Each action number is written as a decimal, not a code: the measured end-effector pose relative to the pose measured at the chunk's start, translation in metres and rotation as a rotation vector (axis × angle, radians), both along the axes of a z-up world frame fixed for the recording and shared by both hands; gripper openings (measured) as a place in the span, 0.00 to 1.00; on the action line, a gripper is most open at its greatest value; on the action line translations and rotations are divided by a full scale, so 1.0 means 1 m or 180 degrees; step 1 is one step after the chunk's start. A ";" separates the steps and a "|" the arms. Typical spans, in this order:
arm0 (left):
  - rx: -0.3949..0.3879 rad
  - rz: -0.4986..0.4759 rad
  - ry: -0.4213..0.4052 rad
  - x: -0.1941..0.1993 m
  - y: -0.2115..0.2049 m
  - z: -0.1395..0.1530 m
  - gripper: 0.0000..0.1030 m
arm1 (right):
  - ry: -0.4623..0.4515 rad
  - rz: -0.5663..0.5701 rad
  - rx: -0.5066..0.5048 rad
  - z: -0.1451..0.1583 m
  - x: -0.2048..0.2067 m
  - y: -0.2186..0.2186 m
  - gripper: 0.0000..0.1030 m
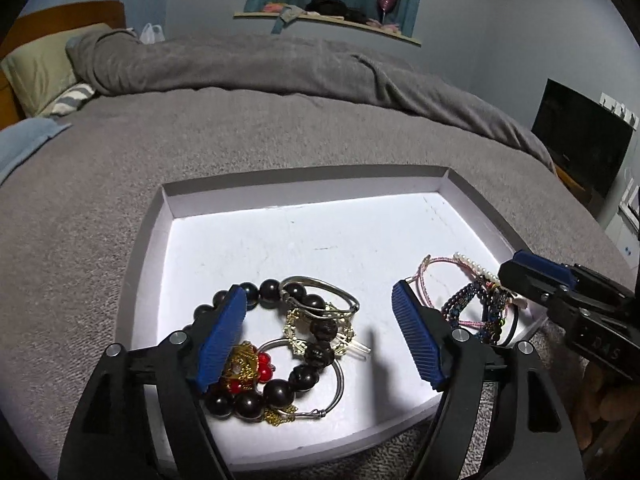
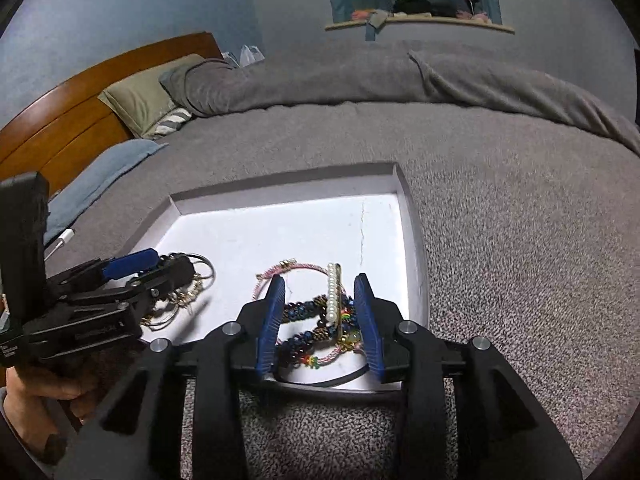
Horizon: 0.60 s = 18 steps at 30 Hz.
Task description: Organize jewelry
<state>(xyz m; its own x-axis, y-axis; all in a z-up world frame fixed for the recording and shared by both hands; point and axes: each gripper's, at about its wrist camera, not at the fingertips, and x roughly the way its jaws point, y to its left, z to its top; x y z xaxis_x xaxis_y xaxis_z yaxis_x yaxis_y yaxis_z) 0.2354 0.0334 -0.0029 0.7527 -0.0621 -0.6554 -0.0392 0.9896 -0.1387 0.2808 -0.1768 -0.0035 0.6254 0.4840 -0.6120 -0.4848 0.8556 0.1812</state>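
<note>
A white shallow tray (image 1: pixel 304 196) lies on the grey bed. In the left wrist view a pile sits at its near left: a dark bead bracelet (image 1: pixel 308 300), silver bangles (image 1: pixel 320 292), a gold piece (image 1: pixel 296 320) and a red and gold ornament (image 1: pixel 248 364). My left gripper (image 1: pixel 320 332) is open above this pile. At the tray's right lies a second pile of pink cord and beaded bracelets (image 2: pixel 316 320) with a pearl strip (image 2: pixel 332 292). My right gripper (image 2: pixel 320 312) is open, its fingers either side of this pile. It also shows in the left wrist view (image 1: pixel 532 276).
The tray (image 2: pixel 412 240) rests on a grey blanket (image 1: pixel 280 128). A rumpled grey duvet (image 1: pixel 280 68) and pillows (image 1: pixel 36 72) lie beyond. A wooden headboard (image 2: pixel 80 112) stands at left. A dark screen (image 1: pixel 580 148) stands at right. A cluttered wall shelf (image 1: pixel 328 20) hangs behind.
</note>
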 end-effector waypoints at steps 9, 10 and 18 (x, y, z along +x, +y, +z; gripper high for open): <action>0.0001 0.0074 -0.0269 -0.032 0.002 0.018 0.89 | -0.0337 -0.0096 0.0132 0.017 -0.021 -0.014 0.53; -0.0009 0.0069 -0.0306 -0.039 0.001 0.020 0.89 | -0.0374 -0.0112 0.0166 0.019 -0.025 -0.017 0.55; -0.0010 0.0135 -0.0562 -0.080 -0.006 0.033 0.92 | -0.0518 -0.0114 0.0098 0.021 -0.061 -0.025 0.65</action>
<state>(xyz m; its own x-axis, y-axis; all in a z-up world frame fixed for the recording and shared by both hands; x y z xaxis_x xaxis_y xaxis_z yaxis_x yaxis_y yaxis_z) 0.1554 0.0275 0.0300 0.8582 -0.0297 -0.5125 -0.0556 0.9871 -0.1504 0.2200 -0.2021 0.0178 0.7323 0.4765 -0.4866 -0.4791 0.8682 0.1292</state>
